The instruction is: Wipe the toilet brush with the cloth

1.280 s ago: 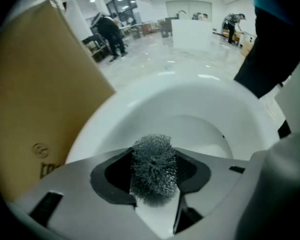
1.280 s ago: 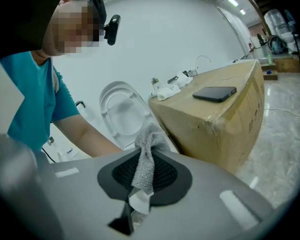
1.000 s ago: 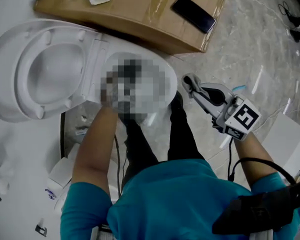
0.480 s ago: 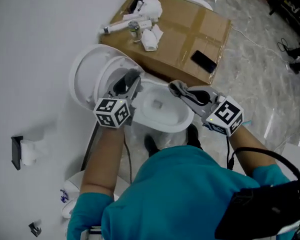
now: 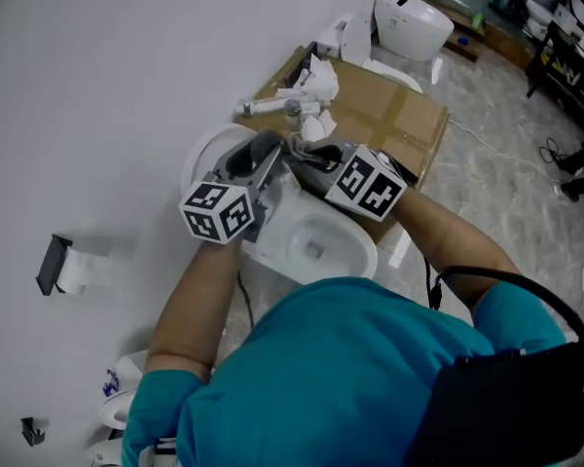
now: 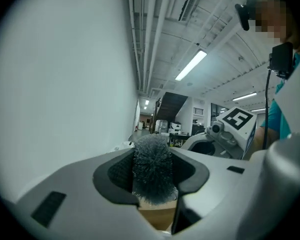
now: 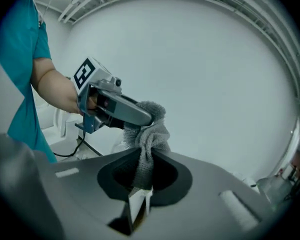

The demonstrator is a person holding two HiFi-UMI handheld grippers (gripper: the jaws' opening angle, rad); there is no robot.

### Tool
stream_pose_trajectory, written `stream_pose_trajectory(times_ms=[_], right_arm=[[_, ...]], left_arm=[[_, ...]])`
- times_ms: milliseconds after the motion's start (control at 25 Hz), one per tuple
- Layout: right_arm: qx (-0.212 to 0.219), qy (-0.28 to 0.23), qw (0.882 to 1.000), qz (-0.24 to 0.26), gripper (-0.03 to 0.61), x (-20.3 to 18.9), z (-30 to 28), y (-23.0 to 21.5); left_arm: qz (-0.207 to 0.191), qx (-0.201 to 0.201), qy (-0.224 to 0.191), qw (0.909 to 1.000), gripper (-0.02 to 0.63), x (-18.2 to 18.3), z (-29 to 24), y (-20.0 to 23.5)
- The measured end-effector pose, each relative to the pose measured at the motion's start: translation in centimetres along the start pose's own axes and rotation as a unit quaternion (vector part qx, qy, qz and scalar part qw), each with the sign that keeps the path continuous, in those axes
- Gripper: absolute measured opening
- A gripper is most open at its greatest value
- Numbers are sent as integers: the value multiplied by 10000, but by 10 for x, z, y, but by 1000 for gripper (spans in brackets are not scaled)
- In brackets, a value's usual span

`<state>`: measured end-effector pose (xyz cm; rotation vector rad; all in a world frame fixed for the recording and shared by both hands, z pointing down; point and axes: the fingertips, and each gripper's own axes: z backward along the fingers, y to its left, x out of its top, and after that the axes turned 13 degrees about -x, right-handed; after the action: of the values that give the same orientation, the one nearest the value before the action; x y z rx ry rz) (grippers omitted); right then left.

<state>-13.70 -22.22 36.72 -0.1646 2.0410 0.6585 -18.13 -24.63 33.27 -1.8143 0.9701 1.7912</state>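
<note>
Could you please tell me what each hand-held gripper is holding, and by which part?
Left hand-held gripper: toilet brush, gripped at its bristle head. Right hand-held gripper: grey cloth, pinched by one end.

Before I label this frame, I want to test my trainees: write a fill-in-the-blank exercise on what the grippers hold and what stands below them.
1. The left gripper is shut on the ____, whose bristles show between its jaws.
2. The right gripper is shut on a grey ____.
3. Below both grippers stands the white ____, next to a cardboard box.

Missing words: toilet brush; cloth; toilet.
</note>
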Motion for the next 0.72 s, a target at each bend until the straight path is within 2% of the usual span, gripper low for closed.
stream_pose_trajectory(times_ms=[200, 440, 720], right_arm=[[-28, -144, 9986, 517, 21, 31, -3, 2], [-104, -153, 9986, 501, 21, 43, 2, -6], [-108, -23, 9992, 377, 21, 35, 1, -17]], left_arm=[[-31, -12, -318, 9995, 170, 35, 12, -6], [183, -16, -756, 9970, 167, 58, 30, -2], [282, -68, -1009, 9945, 166, 76, 37, 4]])
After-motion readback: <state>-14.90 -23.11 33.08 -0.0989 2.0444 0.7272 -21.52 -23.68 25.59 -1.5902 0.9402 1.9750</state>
